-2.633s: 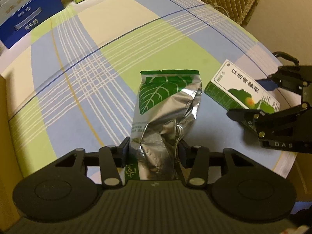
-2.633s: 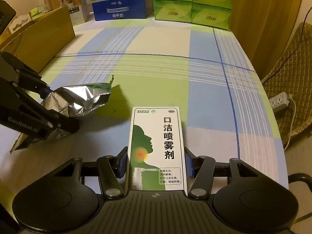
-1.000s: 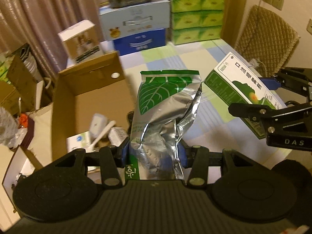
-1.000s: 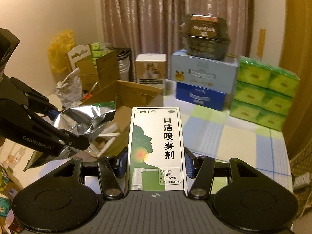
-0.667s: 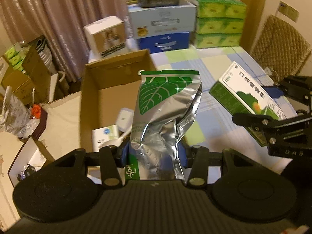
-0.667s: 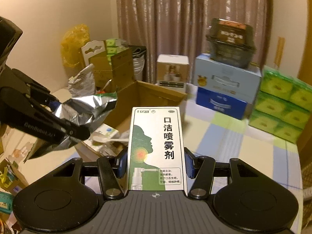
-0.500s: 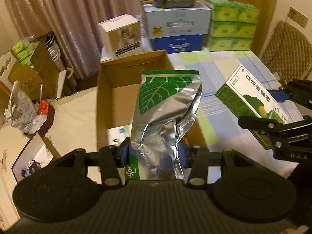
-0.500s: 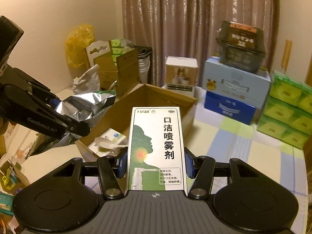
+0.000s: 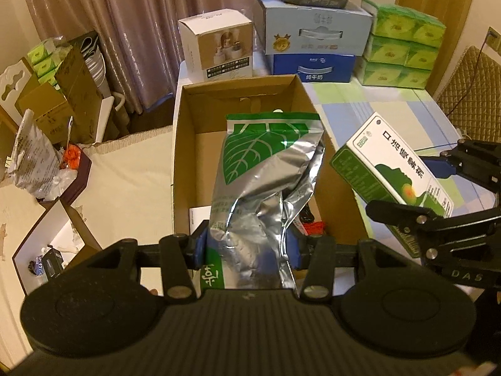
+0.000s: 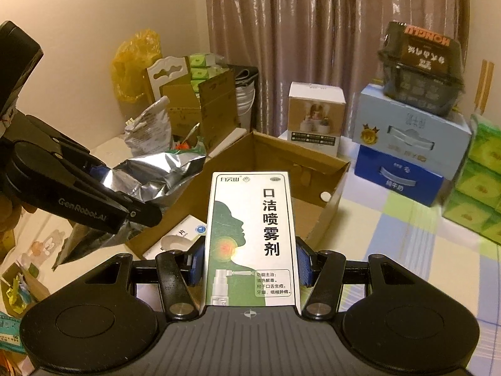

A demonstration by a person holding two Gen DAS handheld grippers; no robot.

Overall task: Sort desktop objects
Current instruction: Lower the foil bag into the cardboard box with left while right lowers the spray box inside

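Left wrist view: left gripper clamps a crumpled silver foil pouch with a green leaf print, held at frame centre over the open brown cardboard box. Right gripper grips a white-and-green rectangular spray carton, lower centre of its view.

Place: a lived-in home room used for storage | Signs: drawn brown curtains; plaid tablecloth; stacked green tissue packs; milk cartons; open cardboard box; woven chair back; wall socket
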